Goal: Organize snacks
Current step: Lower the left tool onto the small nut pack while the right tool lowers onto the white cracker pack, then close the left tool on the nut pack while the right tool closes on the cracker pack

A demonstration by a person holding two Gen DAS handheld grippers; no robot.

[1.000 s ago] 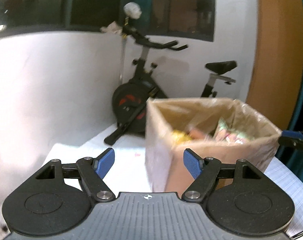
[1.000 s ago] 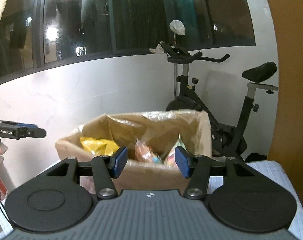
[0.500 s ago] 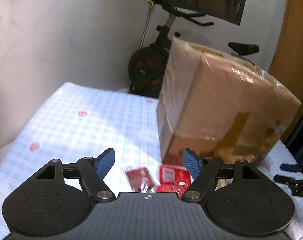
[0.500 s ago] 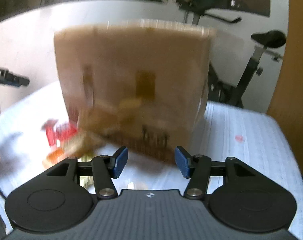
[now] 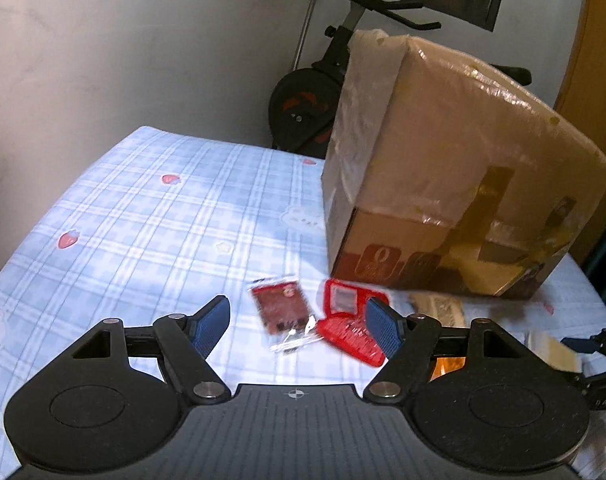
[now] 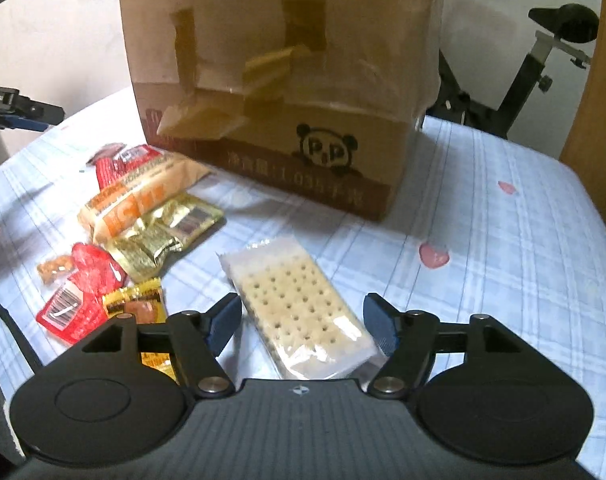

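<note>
A tall cardboard box [image 5: 455, 184] stands on the blue checked tablecloth [image 5: 151, 216]; it also shows in the right wrist view [image 6: 279, 92]. My left gripper [image 5: 299, 326] is open and empty above a dark red packet [image 5: 280, 308] and a bright red packet [image 5: 345, 320]. My right gripper [image 6: 303, 326] is open and empty, its jaws standing either side of a clear cracker pack [image 6: 299, 312]. Left of it lie an orange-and-white bag [image 6: 139, 196], a gold packet [image 6: 163, 236], red packets [image 6: 79, 296] and a yellow packet [image 6: 137, 300].
An exercise bike [image 5: 303, 96] stands behind the table by the white wall; its saddle shows in the right wrist view [image 6: 563, 20]. The other gripper's tip shows at the far left [image 6: 19, 108] and at the far right [image 5: 591, 344]. An orange wooden panel [image 5: 591, 48] rises at the right.
Both grippers have dropped from above the box's open top to low over the table. The snacks lying in front of the box have come into view. Both stay open.
</note>
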